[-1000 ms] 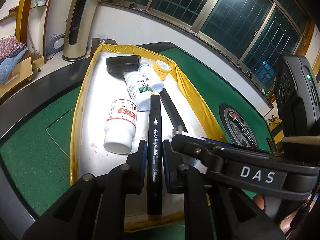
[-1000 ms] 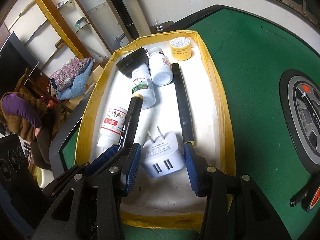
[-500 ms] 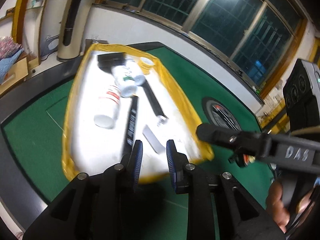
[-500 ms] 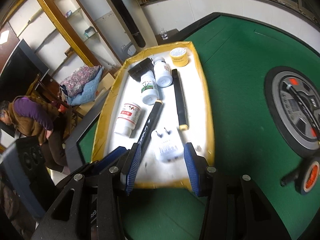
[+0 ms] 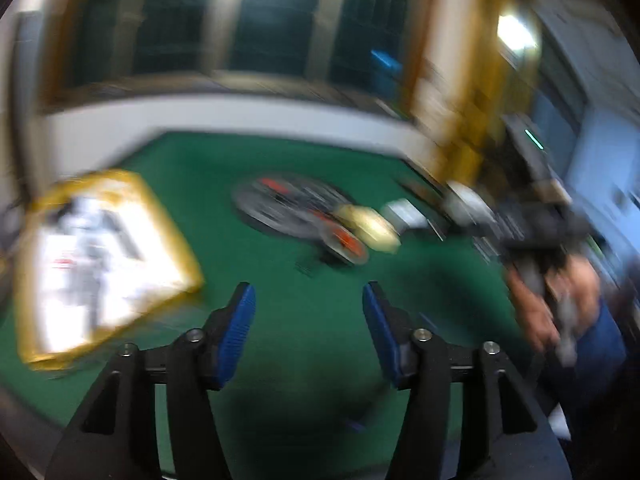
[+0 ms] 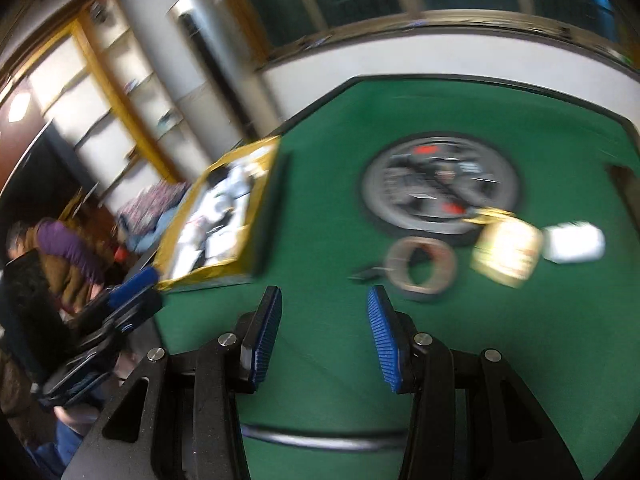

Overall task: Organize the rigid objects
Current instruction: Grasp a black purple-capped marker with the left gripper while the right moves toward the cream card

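- Tray (image 5: 176,240) with its yellow rim sits off to the left of both grippers, well apart from their jaws; white bottles and dark sticks lie in it, too smeared to tell one from another.
- Left gripper (image 5: 308,312) has just been opening: its jaws stand spread, nothing between them, only green felt below.
- Right gripper (image 6: 324,320) shows its jaws parted too, empty, over the same felt.
- Blue ribbed pads (image 6: 382,344) line the black, bolted fingers.
- Ahead of the right gripper lie a ring of tape (image 6: 422,268), a yellowish jar (image 6: 506,254) and a white box (image 6: 576,242), loose on the felt, near a round grey dial (image 6: 440,188) with red marks.
- Table (image 5: 320,360) is green felt with a dark edge.
- Dark barred windows (image 5: 276,20) run behind it over a white sill; a hand (image 5: 548,304) grips the other handle at right.
- Shelves (image 6: 100,92) in yellow wood stand at the left, and a person in purple and brown (image 6: 56,256) bends nearby.
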